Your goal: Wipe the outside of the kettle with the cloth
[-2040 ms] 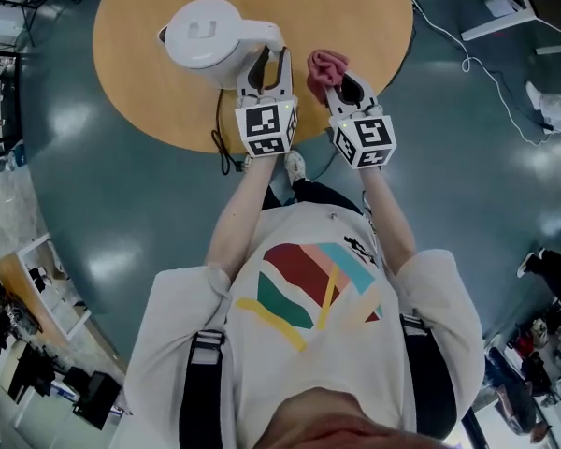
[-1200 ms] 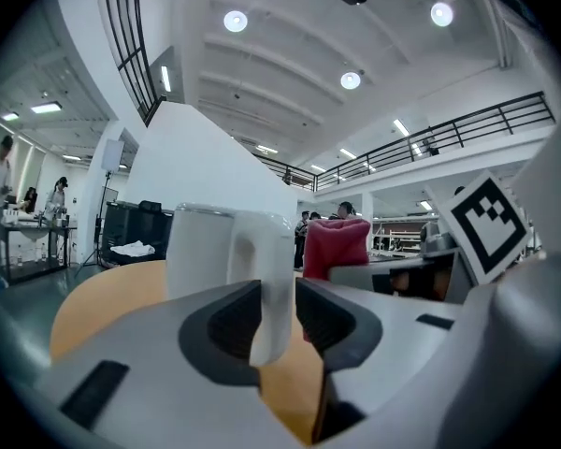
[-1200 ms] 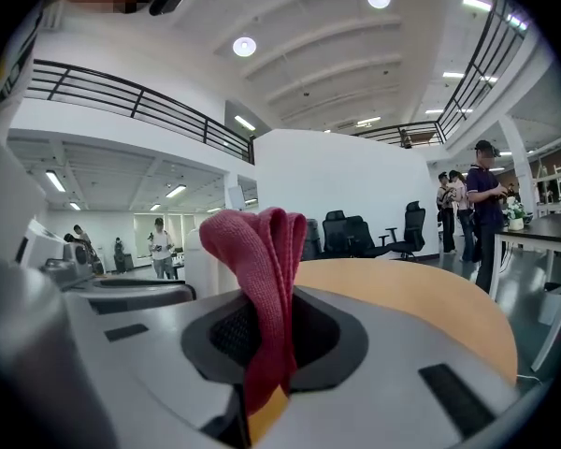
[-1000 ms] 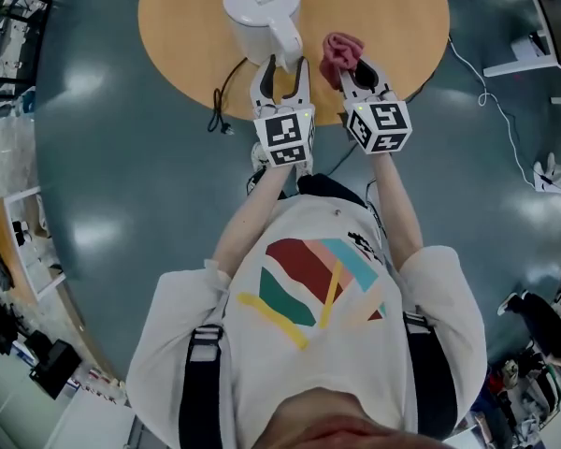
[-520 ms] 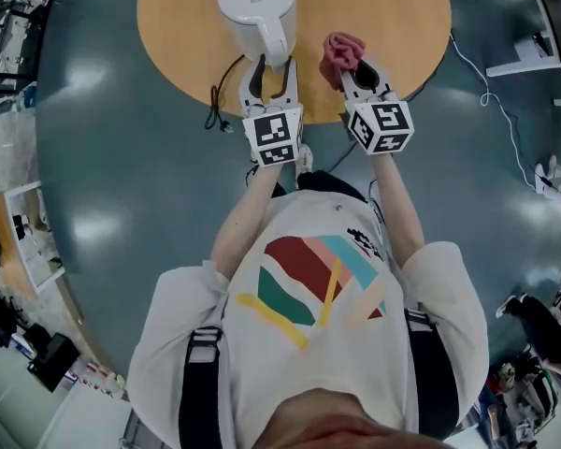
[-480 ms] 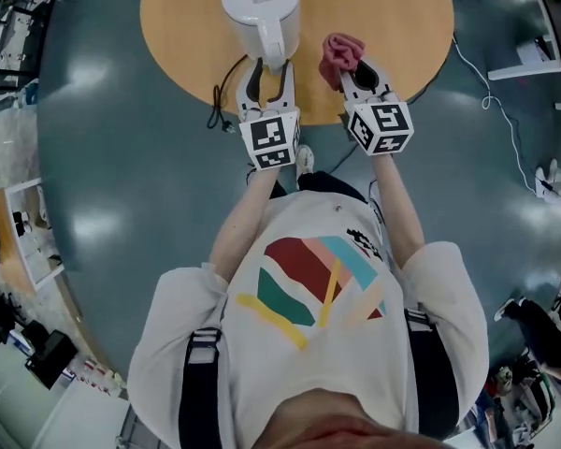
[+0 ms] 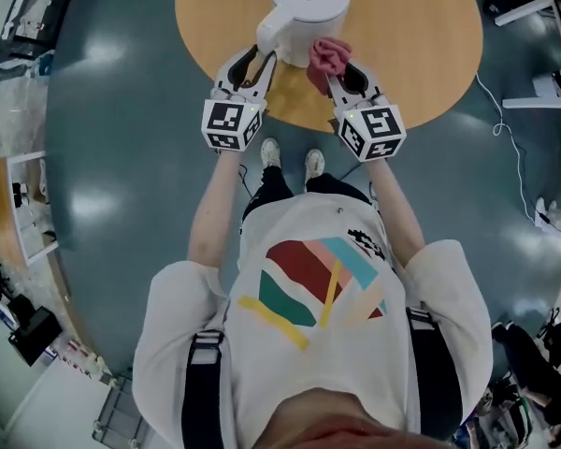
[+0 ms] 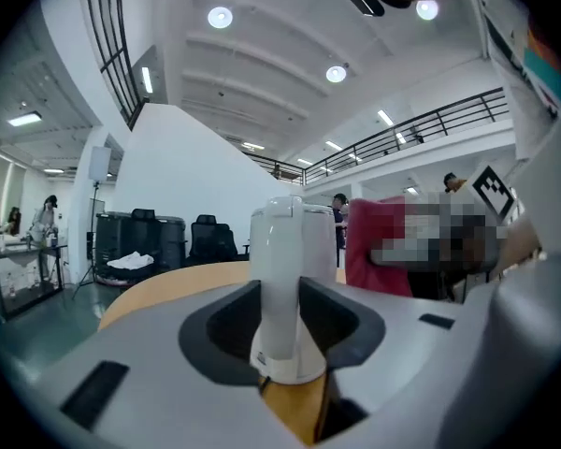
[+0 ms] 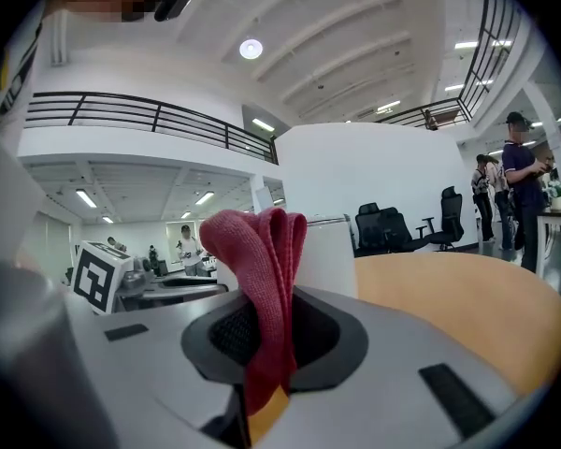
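Half a second ago the left claw [image 7: 260, 59] stood wide, short of the white kettle [image 7: 309, 6]; now it is closing on the kettle's handle, which fills the gap between its pads. The red cloth [image 7: 329, 56], then well apart from the kettle, now sits just beside its body, pinched in the right claw [image 7: 339, 71]. The kettle stands on the round surface [image 7: 407, 54], near its front edge. Whether the cloth touches the kettle is unclear; in the right gripper view the cloth hides much of it.
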`<act>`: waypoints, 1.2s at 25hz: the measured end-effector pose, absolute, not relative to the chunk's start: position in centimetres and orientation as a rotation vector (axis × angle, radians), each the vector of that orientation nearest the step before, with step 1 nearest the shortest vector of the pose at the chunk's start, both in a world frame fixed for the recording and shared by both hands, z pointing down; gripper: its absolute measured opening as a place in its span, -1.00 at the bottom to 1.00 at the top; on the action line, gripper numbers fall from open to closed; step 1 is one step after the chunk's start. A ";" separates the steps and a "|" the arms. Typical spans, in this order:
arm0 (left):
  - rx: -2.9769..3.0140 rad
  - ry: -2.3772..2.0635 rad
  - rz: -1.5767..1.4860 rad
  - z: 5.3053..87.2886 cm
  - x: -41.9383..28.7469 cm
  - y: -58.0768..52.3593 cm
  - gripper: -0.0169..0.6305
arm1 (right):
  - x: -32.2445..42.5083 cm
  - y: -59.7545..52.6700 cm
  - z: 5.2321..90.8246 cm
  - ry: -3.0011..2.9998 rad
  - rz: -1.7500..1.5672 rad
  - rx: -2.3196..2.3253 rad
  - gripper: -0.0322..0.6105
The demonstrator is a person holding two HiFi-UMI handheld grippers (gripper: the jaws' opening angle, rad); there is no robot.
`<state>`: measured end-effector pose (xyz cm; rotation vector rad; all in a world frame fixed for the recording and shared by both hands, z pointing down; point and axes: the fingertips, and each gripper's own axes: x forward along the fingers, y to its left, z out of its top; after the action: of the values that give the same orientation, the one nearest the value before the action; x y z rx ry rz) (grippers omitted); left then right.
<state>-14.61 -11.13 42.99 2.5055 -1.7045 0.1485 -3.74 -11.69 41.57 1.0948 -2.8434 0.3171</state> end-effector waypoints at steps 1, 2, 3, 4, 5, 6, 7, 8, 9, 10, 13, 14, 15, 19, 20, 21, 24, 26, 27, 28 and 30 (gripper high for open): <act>2.531 -1.675 0.159 43.1 -15.6 -11.4 -0.41 | -4.8 -11.6 41.5 -2.842 0.317 1.096 -0.75; 2.557 -1.645 0.171 43.1 -16.4 -11.5 -0.41 | -5.8 -11.6 41.4 -2.841 0.319 1.099 -0.75; 2.583 -1.613 0.181 43.1 -17.0 -11.6 -0.41 | -6.6 -11.5 41.3 -2.840 0.322 1.104 -0.75; 2.608 -1.583 0.187 43.1 -17.4 -11.7 -0.41 | -7.3 -11.4 41.1 -2.839 0.325 1.113 -0.75; 2.630 -1.558 0.191 43.0 -17.7 -11.7 -0.41 | -7.7 -11.4 40.8 -2.836 0.325 1.123 -0.75; 2.648 -1.543 0.195 42.9 -17.9 -11.9 -0.41 | -8.1 -11.4 40.6 -2.832 0.324 1.133 -0.75; 2.659 -1.541 0.203 42.8 -18.3 -12.1 -0.41 | -8.5 -11.5 40.5 -2.828 0.323 1.144 -0.75; 2.662 -1.548 0.214 42.8 -18.9 -12.5 -0.41 | -8.9 -11.6 40.4 -2.822 0.323 1.157 -0.75; 2.660 -1.558 0.226 42.9 -19.7 -12.9 -0.41 | -9.4 -11.8 40.4 -2.813 0.324 1.173 -0.75; 2.656 -1.564 0.235 43.0 -20.4 -13.5 -0.41 | -9.9 -12.0 40.5 -2.803 0.325 1.191 -0.75; 2.662 -1.547 0.249 42.8 -21.4 -15.4 -0.46 | -11.1 -13.0 40.4 -2.773 0.335 1.242 -0.76; 2.670 -1.538 0.255 42.7 -21.3 -16.1 -0.46 | -11.2 -13.3 40.3 -2.764 0.339 1.262 -0.75; 2.676 -1.532 0.259 42.6 -21.1 -16.7 -0.46 | -11.3 -13.7 40.2 -2.751 0.339 1.286 -0.75; 2.695 -1.496 0.242 42.1 -21.0 -17.6 -0.46 | -12.3 -14.1 39.5 -2.709 0.345 1.391 -0.76; 2.706 -1.479 0.243 41.9 -21.0 -17.5 -0.46 | -12.8 -14.0 39.3 -2.708 0.354 1.407 -0.76; 2.719 -1.460 0.248 41.8 -21.1 -17.4 -0.46 | -13.3 -14.0 39.0 -2.708 0.364 1.420 -0.75; 2.767 -1.409 0.289 41.8 -21.2 -17.3 -0.45 | -14.9 -14.4 39.0 -2.696 0.381 1.461 -0.76; 2.800 -1.370 0.307 41.9 -21.2 -17.5 -0.45 | -15.7 -15.1 39.2 -2.676 0.386 1.508 -0.75; 2.813 -1.348 0.304 41.9 -21.2 -17.5 -0.45 | -16.0 -15.4 39.2 -2.665 0.386 1.534 -0.75; 2.824 -1.326 0.295 41.9 -21.2 -17.5 -0.45 | -16.3 -15.7 39.1 -2.656 0.386 1.560 -0.76; 2.836 -1.296 0.282 41.9 -21.4 -17.5 -0.46 | -16.7 -16.0 39.0 -2.640 0.395 1.607 -0.76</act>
<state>-21.36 -17.47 41.92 2.8355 -1.2956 0.2822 -16.66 -16.00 39.04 1.6073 -2.6395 0.3951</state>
